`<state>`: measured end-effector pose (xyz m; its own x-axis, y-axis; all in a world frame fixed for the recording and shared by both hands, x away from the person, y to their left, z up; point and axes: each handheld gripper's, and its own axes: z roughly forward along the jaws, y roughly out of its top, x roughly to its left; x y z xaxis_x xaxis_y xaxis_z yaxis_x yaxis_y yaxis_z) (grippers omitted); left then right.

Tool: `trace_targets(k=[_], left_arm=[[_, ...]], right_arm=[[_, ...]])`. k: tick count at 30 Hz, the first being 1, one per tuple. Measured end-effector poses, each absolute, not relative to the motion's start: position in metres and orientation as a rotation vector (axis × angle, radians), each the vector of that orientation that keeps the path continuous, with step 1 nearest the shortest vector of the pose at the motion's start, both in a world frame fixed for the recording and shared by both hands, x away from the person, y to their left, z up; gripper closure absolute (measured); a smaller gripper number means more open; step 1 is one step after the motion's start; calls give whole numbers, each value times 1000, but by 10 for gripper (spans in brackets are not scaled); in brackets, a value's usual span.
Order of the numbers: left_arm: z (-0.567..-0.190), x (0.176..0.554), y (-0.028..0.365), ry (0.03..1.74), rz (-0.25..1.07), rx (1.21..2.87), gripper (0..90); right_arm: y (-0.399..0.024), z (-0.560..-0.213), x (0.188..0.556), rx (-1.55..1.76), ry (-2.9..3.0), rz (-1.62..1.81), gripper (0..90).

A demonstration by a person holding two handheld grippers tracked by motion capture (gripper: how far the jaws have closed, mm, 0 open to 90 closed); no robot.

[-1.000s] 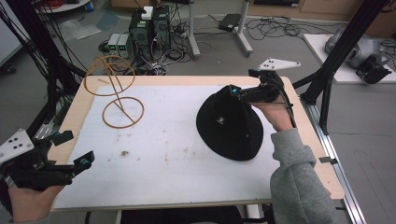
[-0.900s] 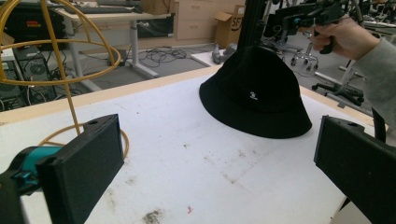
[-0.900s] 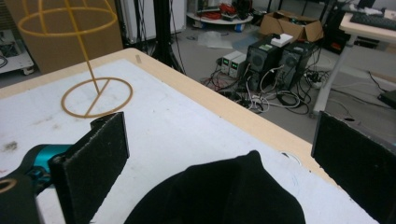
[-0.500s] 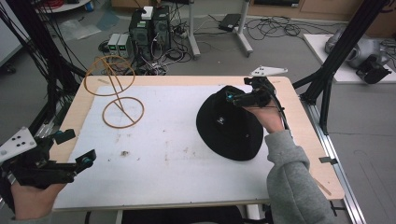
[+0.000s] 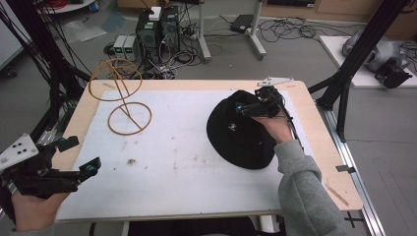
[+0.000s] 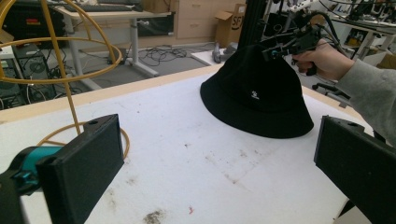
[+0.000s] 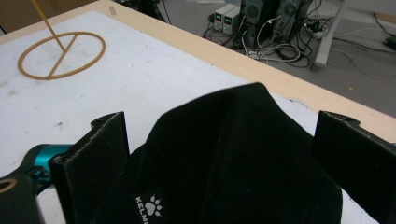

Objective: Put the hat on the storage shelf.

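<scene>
Right gripper (image 5: 246,109) advanced over black (logoed) hat (image 5: 236,135).

A yellow wire stand (image 5: 124,101) sits on the white table (image 5: 187,172) at its far left; computer towers (image 5: 157,24) and cables (image 5: 290,22) lie on the floor beyond

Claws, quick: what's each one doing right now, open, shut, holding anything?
Left claw: open, holding nothing, at the table's near left corner.
Right claw: open, jaws either side of the black hat, not clamped on it.
</scene>
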<state>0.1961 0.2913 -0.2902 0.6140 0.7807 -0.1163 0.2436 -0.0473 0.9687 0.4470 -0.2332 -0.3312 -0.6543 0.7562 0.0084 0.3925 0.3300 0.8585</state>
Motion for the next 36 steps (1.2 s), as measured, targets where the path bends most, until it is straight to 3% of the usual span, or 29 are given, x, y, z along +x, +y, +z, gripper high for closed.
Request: trace_targets(k=[9, 11, 17, 18, 20, 21, 25, 26, 29, 31, 36], left_arm=[[-290, 196, 290, 875, 540, 1606, 17], [-290, 196, 290, 874, 541, 1606, 17], [-291, 196, 291, 875, 541, 1606, 17], [-291, 197, 291, 878, 542, 1605, 17], [-291, 197, 291, 879, 543, 1605, 17], [-291, 197, 291, 879, 543, 1606, 17], [-291, 197, 291, 881, 543, 1607, 17], [-291, 197, 291, 881, 544, 1608, 17], [-291, 197, 290, 879, 543, 1607, 17], [-291, 197, 290, 879, 543, 1608, 17], [-291, 197, 291, 882, 545, 1607, 17]], right_arm=[[-234, -330, 446, 1018, 2197, 1254, 69], [-234, -331, 445, 1016, 2207, 1245, 174], [-234, -330, 444, 1004, 2219, 1232, 304], [-234, -331, 444, 999, 2226, 1225, 376], [-234, -331, 444, 1002, 2225, 1217, 412], [-235, -331, 444, 1005, 2221, 1215, 493], [-237, -330, 443, 1018, 2210, 1208, 589], [-239, -330, 443, 1024, 2207, 1207, 691], [-242, -331, 443, 1006, 2197, 1197, 790], [-242, -332, 442, 995, 2196, 1182, 844], [-243, -333, 443, 989, 2202, 1184, 870]])
